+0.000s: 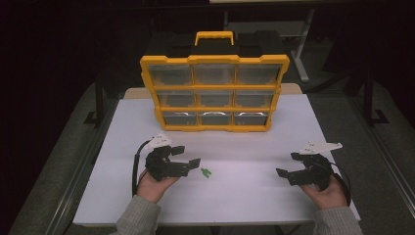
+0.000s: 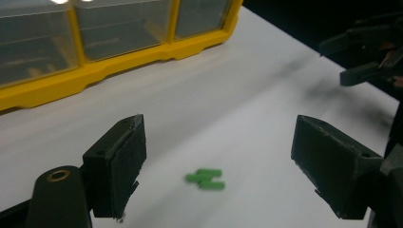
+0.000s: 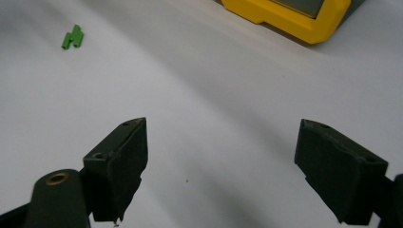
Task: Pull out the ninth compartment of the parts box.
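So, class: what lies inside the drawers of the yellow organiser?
The yellow organiser has nine clear-fronted drawers, all shut. Through the glare, contents cannot be made out. The green part lies outside on the white table.

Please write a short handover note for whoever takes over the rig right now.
Left gripper: open, held just above the table, jaws pointing at the green part, which lies loose a little ahead of them.
Right gripper: open, holding nothing, off to the right side of the table, well away from the part.
Organizer: stands upright at the back of the table, all nine drawers look shut.
Done: nothing picked up yet.
Left: probably close the left gripper on the green part, then take it to a drawer, likely opening that drawer with the right gripper.
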